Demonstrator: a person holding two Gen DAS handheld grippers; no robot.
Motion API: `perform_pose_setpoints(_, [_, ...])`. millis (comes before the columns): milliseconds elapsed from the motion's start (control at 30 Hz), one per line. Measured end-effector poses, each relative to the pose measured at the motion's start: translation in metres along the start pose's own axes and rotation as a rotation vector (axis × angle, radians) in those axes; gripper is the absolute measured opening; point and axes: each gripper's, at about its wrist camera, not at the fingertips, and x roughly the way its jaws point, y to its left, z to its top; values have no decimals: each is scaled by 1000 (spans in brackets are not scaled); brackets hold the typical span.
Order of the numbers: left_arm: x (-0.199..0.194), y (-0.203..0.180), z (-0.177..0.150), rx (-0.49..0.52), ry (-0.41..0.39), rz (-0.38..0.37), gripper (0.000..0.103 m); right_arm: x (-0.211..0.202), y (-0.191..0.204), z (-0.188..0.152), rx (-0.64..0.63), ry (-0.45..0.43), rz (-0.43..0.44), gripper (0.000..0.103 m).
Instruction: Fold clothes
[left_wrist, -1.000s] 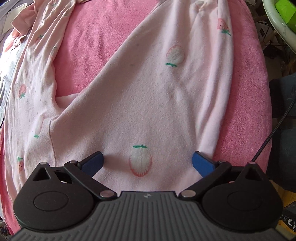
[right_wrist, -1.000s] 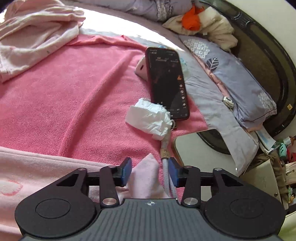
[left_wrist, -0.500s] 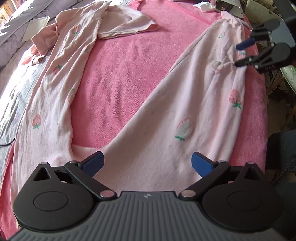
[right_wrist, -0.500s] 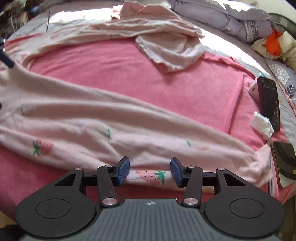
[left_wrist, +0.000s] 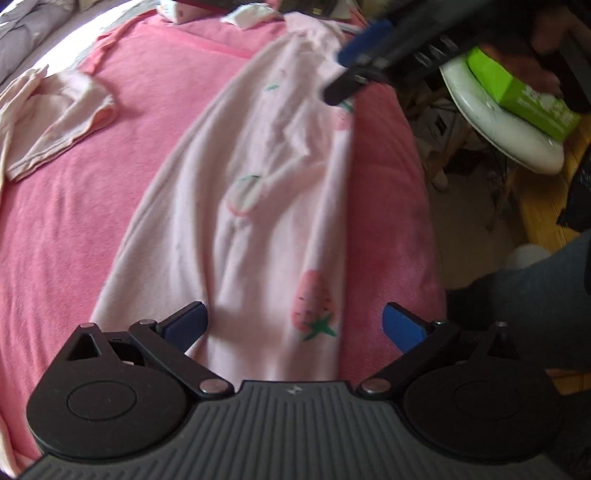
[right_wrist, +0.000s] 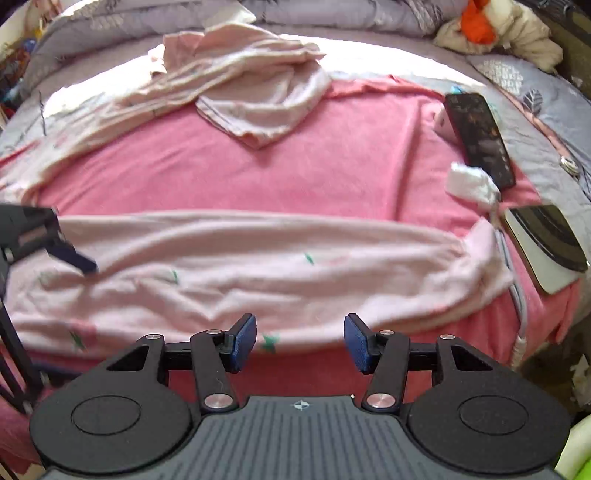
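Note:
Pale pink strawberry-print pyjama trousers (left_wrist: 258, 206) lie on a pink blanket (left_wrist: 110, 229). One leg stretches flat across the right wrist view (right_wrist: 295, 266); the rest is bunched at the far side (right_wrist: 240, 92). My left gripper (left_wrist: 293, 325) is open wide, hovering over that leg near a red strawberry, with nothing pinched; it also shows at the left edge of the right wrist view (right_wrist: 66, 254). My right gripper (right_wrist: 300, 339) hangs above the leg's near edge, its jaws opening and its pads not pressing the cloth. It appears blurred in the left wrist view (left_wrist: 354, 70).
A black phone (right_wrist: 478, 140), a crumpled tissue (right_wrist: 471, 182), a dark-covered pad (right_wrist: 546, 243) and a white cable (right_wrist: 517, 295) lie by the leg's cuff. A grey duvet (right_wrist: 332, 14) borders the far side. A white stool (left_wrist: 498, 129) with a green box (left_wrist: 517, 92) and a person's leg (left_wrist: 535, 288) stand beside the bed.
My right gripper let go of the pink cuff, pulled back and up, and its jaws widened. My left gripper slid along the leg; the right gripper now looms closer in its view.

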Motion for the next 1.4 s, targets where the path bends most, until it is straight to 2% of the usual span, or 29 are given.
perform_pose_setpoints(67, [4,-19,-3,94,19,11,102,11,16,8,-56,-15,32,53])
perform_pose_setpoints(167, [-3,-27,-10,145,33,19,102,32,35,-3,-146,51,30,50])
perform_pose_setpoints(200, [-9,-22,-12,132,35,19,102,35,39,-14,-176,69,14,50])
perform_pose_setpoints(233, [-15,-14,-13,110,35,32,102,32,38,-25,-199,39,7,52])
perform_pose_setpoints(333, [-33,19,-9,4,3,111,102,25,36,-46,-274,31,-3,53])
perform_pose_setpoints(433, [-43,51,11,-132,-72,146,102,23,31,-52,-247,51,15,53])
perform_pose_setpoints(500, [-40,57,28,-164,-127,135,102,25,27,-51,-221,64,31,53])
perform_pose_setpoints(633, [-22,28,56,-61,-164,134,102,24,16,-50,-191,107,70,53])
perform_pose_setpoints(700, [-10,6,65,7,-145,137,102,24,9,-50,-170,149,81,53])
perform_pose_setpoints(800, [13,-31,65,152,-109,178,102,18,-12,-49,-109,198,38,50])
perform_pose_setpoints(900, [17,-53,60,229,-150,192,102,6,-29,-39,-70,154,4,44])
perform_pose_setpoints(933, [20,-58,60,234,-133,174,102,2,-32,-29,-57,119,0,42])
perform_pose_setpoints(967, [21,-61,59,230,-135,165,102,1,-34,-20,-50,90,9,41])
perform_pose_setpoints(1033, [25,-68,56,226,-115,124,102,7,-30,2,-43,45,74,28])
perform_pose_setpoints(1133, [30,-75,51,231,-118,123,103,33,-5,32,-111,15,196,21])
perform_pose_setpoints(1233, [32,-75,50,217,-127,119,103,68,31,49,-235,13,248,15])
perform_pose_setpoints(1333, [34,-78,48,217,-142,129,103,101,53,60,-268,-37,229,8])
perform_pose_setpoints(1400, [35,-79,47,215,-151,135,103,114,59,74,-229,-66,212,5])
